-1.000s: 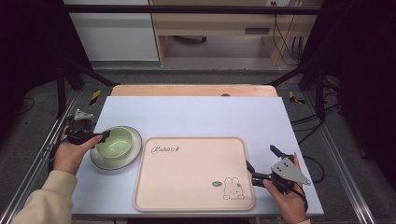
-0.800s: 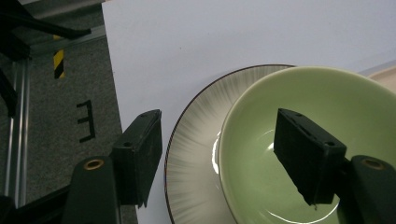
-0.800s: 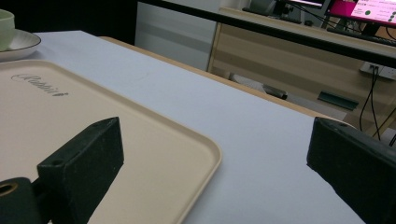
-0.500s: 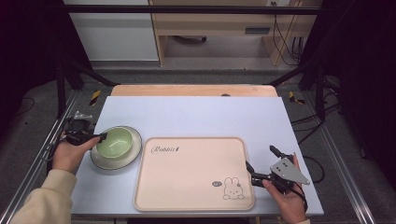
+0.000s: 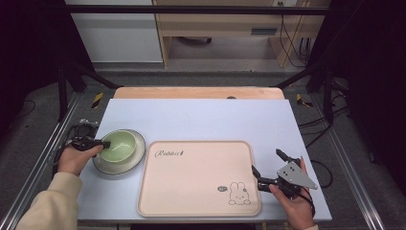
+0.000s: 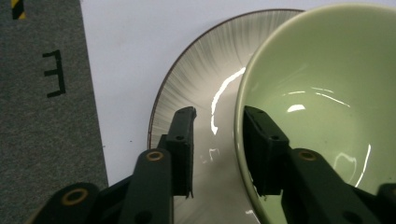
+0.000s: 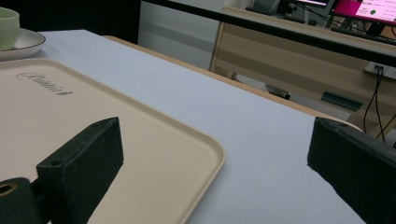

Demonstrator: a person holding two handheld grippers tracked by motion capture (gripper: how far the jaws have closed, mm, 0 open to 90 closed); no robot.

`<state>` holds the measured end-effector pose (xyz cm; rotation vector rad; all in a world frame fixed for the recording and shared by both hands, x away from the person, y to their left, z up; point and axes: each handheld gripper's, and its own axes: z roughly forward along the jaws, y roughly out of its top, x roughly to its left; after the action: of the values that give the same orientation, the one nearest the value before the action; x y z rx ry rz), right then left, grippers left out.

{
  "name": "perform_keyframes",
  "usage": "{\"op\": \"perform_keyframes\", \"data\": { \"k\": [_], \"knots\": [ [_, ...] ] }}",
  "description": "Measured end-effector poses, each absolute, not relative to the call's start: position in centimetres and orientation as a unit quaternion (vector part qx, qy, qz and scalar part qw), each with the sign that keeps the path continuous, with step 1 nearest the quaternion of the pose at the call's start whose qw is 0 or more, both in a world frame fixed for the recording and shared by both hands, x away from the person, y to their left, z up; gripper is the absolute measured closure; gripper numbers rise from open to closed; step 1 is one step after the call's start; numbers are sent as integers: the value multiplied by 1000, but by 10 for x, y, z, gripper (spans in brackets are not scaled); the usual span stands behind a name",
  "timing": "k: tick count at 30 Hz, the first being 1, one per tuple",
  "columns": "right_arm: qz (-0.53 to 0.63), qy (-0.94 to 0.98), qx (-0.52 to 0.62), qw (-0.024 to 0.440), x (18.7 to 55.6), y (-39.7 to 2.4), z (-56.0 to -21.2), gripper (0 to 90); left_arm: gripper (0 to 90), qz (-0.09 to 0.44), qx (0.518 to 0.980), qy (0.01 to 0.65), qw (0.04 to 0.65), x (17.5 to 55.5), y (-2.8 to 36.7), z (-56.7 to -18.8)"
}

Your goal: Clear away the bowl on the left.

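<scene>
Little has changed over the last second: the left gripper (image 5: 98,143) stays at the green bowl (image 5: 118,145), one jaw inside the rim and one outside, a narrow gap not yet clamped. The bowl still sits on its plate (image 5: 137,158), left of the beige tray (image 5: 191,182) (empty). The right gripper (image 5: 268,167) waits, jaws wide, at the tray's right edge. A lift looks imminent.
</scene>
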<state>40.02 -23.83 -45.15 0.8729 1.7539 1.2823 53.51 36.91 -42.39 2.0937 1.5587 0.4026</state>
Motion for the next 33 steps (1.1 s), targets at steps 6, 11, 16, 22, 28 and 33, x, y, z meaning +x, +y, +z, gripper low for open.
{"op": "perform_keyframes", "data": {
  "k": [6,11,16,22,28,33],
  "knots": [
    [503,690,344,390,400,-239,-451,36,774,134,770,571,253,536,367,-425],
    [502,691,344,389,401,-238,-452,35,822,130,765,574,261,534,367,-426],
    [501,693,344,388,401,-238,-453,35,840,123,748,584,290,531,371,-424],
    [500,694,342,389,401,-237,-453,35,830,131,737,585,312,525,375,-418],
    [500,694,343,389,402,-236,-453,35,828,135,732,581,328,522,372,-411],
    [500,695,341,389,402,-236,-453,35,826,137,737,569,339,520,360,-402]
  ]
}}
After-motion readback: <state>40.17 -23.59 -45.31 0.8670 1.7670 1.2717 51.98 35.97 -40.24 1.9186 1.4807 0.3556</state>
